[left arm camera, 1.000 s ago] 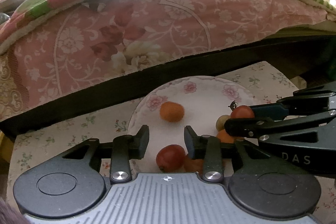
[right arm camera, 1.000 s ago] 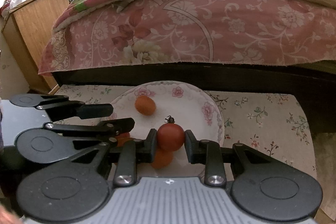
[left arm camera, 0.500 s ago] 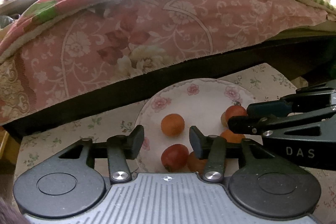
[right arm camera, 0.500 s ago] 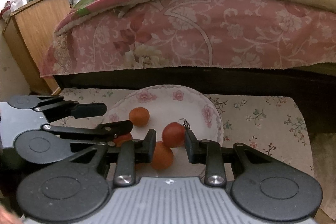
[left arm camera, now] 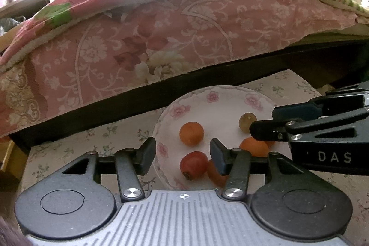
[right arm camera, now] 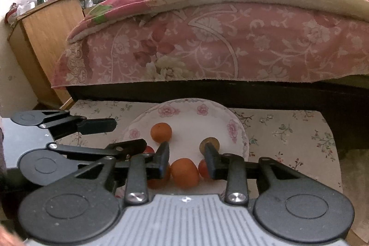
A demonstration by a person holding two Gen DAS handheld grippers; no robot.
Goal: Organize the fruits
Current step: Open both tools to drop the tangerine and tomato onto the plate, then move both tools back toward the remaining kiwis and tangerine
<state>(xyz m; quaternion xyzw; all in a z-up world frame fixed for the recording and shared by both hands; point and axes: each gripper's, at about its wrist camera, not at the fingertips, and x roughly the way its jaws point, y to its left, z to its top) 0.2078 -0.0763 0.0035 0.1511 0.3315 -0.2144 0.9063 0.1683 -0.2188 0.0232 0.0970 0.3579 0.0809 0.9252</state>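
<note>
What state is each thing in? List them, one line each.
Left tongs: open, empty, above the plate's near edge.
Right tongs: open, empty, above the fruit.
Plate: upright on the floral cloth, holding fruit.
Red tomato: loose on the plate, touching an orange fruit behind it.
Far orange fruit: loose, apart from the others.
Pale round fruit: loose near the plate's far right.
Near orange fruit: loose between the right tongs.

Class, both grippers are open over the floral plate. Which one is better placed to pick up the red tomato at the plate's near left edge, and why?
Left, probably. The left gripper frames the red tomato between open jaws; the right gripper frames an orange fruit instead.
</note>
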